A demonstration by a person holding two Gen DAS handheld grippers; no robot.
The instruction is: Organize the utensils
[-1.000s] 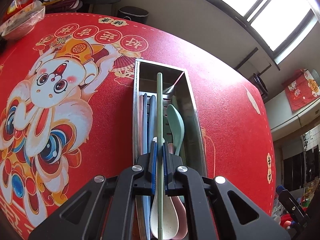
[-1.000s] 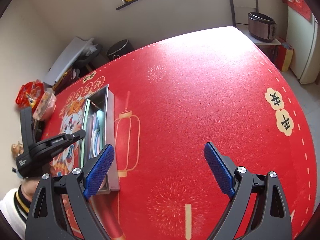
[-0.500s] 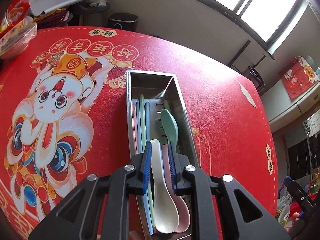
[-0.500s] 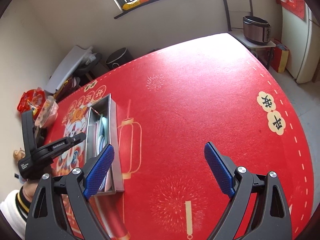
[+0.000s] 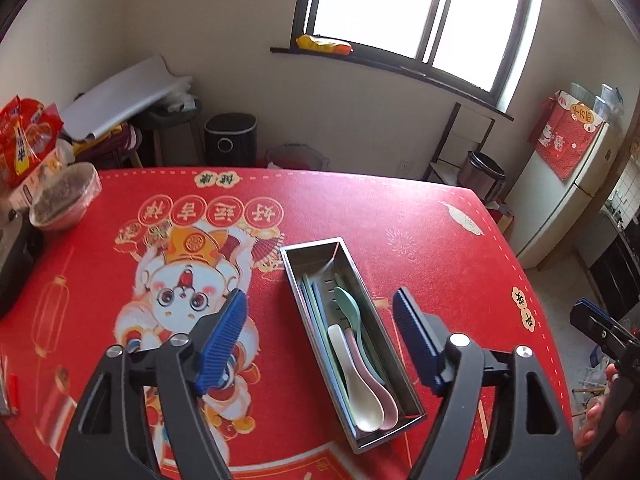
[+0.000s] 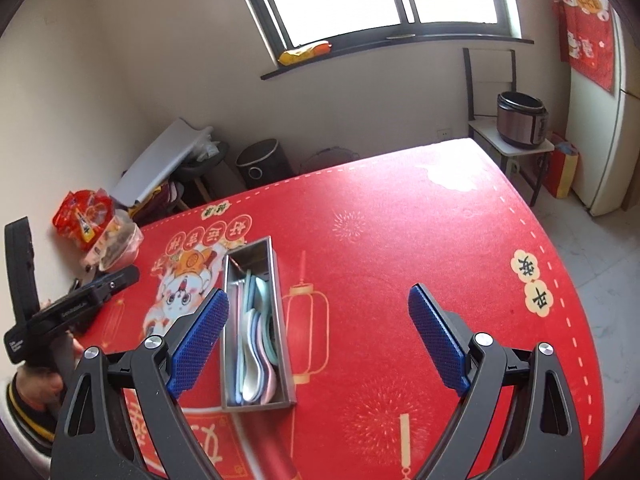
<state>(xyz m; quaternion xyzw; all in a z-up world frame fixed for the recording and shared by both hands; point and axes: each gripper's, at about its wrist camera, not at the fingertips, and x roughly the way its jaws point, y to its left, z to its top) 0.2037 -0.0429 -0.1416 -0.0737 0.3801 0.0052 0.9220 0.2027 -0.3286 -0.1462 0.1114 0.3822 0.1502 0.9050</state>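
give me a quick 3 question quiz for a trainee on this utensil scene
1. True or false: the left gripper is shut on a chopstick.
2. Where do the white spoon, pink spoon and green spoon lie? A) on the red mat B) in the metal tray C) in the bowl
3. Fill in: the right gripper holds ____.

Key
1. False: its jaws stand wide apart, with nothing between them.
2. B
3. Nothing: it is open above the red mat.
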